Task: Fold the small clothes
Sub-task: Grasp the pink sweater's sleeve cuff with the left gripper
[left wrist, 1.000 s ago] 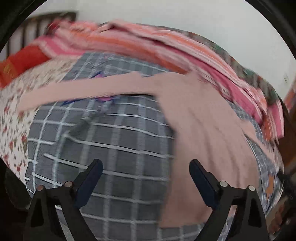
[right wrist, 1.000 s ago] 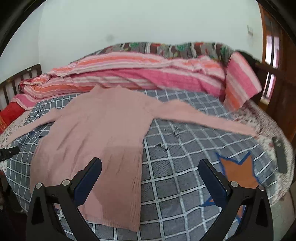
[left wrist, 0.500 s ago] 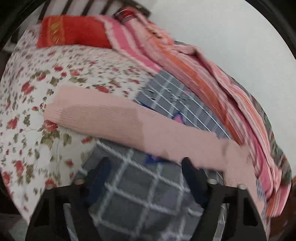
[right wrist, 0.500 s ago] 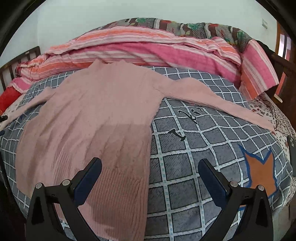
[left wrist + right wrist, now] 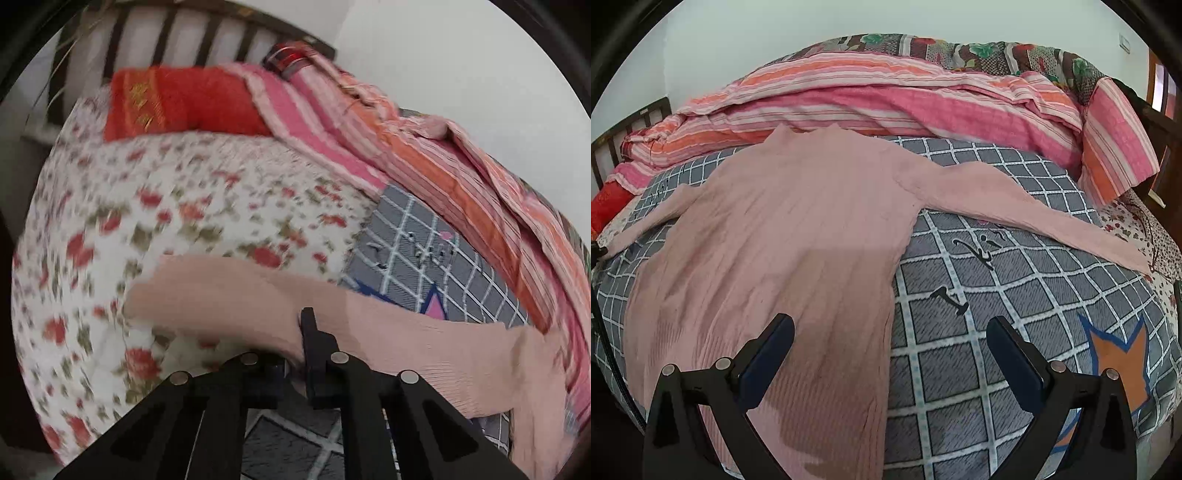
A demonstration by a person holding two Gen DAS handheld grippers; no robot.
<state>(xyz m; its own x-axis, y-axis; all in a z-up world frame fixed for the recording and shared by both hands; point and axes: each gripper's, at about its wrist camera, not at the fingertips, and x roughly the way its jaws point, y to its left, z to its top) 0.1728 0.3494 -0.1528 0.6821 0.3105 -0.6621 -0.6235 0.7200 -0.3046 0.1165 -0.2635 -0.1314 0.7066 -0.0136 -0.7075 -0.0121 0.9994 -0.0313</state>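
Fingers (image 5: 306,332) of the left hand have just pinched the pink sweater (image 5: 783,240) sleeve near the bed's left edge; right fingers (image 5: 1008,343) wait wide open, so folding can start.

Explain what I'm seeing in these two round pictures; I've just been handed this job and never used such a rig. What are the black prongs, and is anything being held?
No robot arm here: a person holds a two-finger claw in each hand, and a fisheye camera on each looks forward along its fingers. The black prongs are those fingers.

The left wrist view shows the left claw shut on the sleeve of a pink sweater, near its cuff, over the floral sheet.

The right wrist view shows the right claw open, holding nothing, above the sweater's hem. The pink sweater lies spread flat on a grey checked blanket, sleeves out to both sides. A striped quilt is bunched behind it.
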